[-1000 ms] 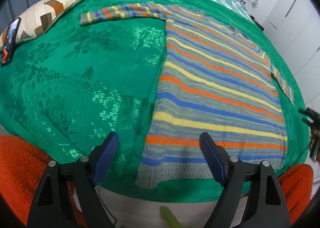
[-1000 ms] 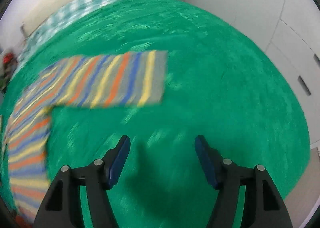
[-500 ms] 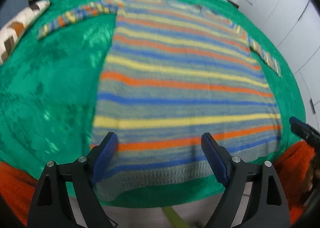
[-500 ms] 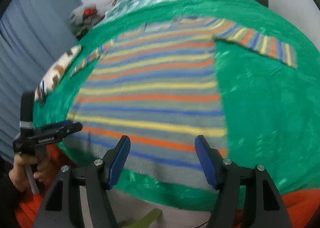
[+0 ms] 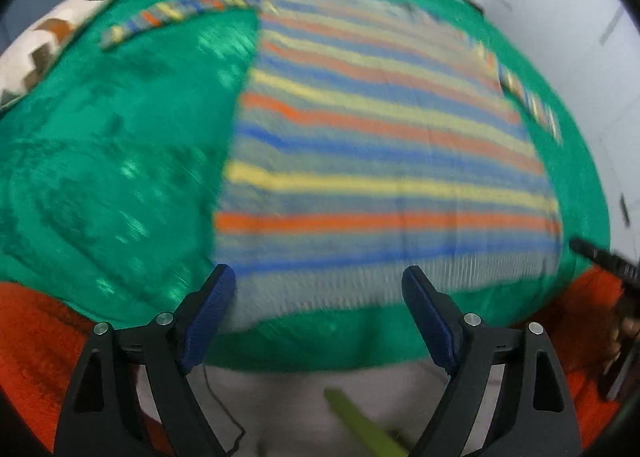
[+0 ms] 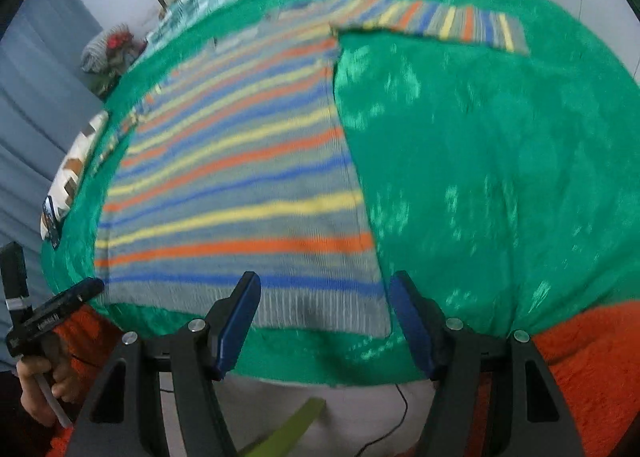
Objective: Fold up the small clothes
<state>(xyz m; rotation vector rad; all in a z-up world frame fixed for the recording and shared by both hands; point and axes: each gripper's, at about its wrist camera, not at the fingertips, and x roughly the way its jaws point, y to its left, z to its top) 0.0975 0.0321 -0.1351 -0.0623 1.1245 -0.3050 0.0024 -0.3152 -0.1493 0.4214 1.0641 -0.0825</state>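
Observation:
A knitted sweater (image 5: pixel 380 161) with orange, yellow and blue stripes lies flat on the green bedspread (image 5: pixel 120 177), hem toward me and both sleeves spread out. My left gripper (image 5: pixel 322 297) hovers open over the hem's left part, nothing between its blue pads. In the right wrist view the sweater (image 6: pixel 240 185) fills the left half, with its right sleeve (image 6: pixel 452 23) stretched out at the top. My right gripper (image 6: pixel 324 297) stands open above the hem's right corner, holding nothing. The left gripper (image 6: pixel 56 313) shows at the far left, held by a hand (image 6: pixel 36 397).
A zigzag-patterned pillow (image 5: pixel 52 41) lies at the bed's left edge with a phone (image 6: pixel 51 217) on it. An orange blanket (image 5: pixel 36 337) hangs at the near corners. The grey floor below holds a green strip (image 5: pixel 360 421) and a thin cable (image 6: pixel 396 413). White cupboards (image 5: pixel 580 17) stand to the right.
The right gripper has swung from the right sleeve and bare bedspread to the sweater's lower right corner. The left gripper has shifted sideways along the hem. Both stayed open.

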